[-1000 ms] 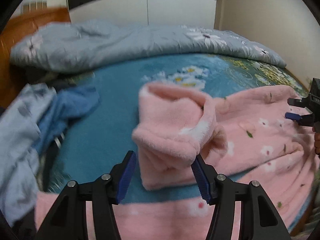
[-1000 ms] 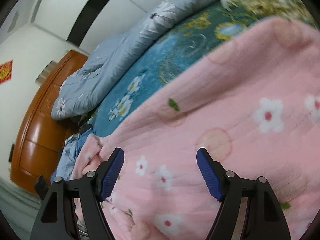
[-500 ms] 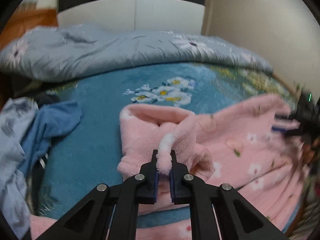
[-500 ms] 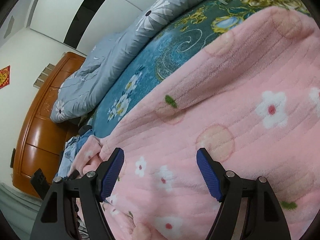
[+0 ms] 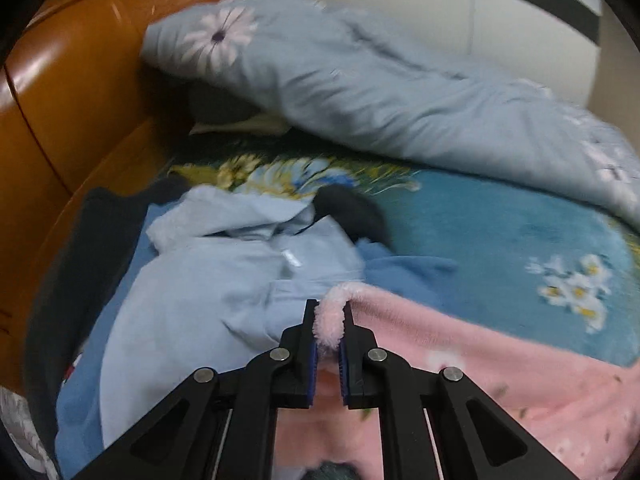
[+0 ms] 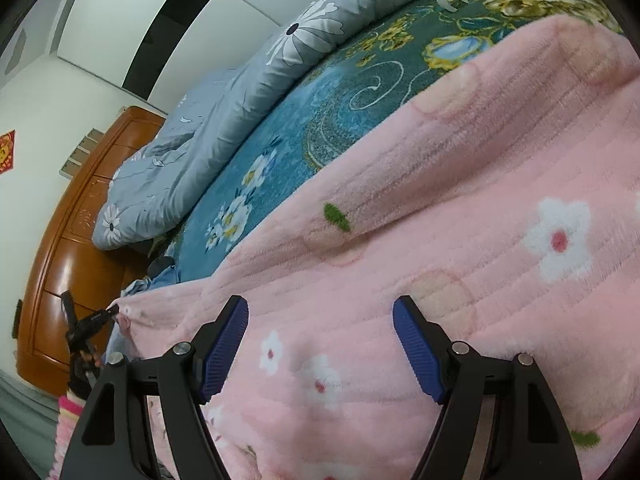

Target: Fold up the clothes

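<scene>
A pink fleece garment with white flowers [image 6: 460, 208] lies spread over the blue floral bed cover. My left gripper [image 5: 329, 312] is shut on a fuzzy pink edge of the garment [image 5: 460, 344] and holds it stretched out to the left, above a pile of clothes. It also shows far left in the right wrist view [image 6: 110, 314], pinching the garment's corner. My right gripper [image 6: 320, 316] is open, hovering just over the garment's middle, holding nothing.
A pile of light blue and darker blue clothes [image 5: 224, 276] lies under the left gripper by the wooden headboard [image 5: 68, 92]. A grey-blue daisy quilt [image 5: 380, 92] is bunched along the far side of the bed [image 6: 288, 152].
My left gripper closed on the pink garment's edge, then swung left with it toward the headboard and clothes pile, pulling the fabric out flat. The right gripper stayed open over the garment.
</scene>
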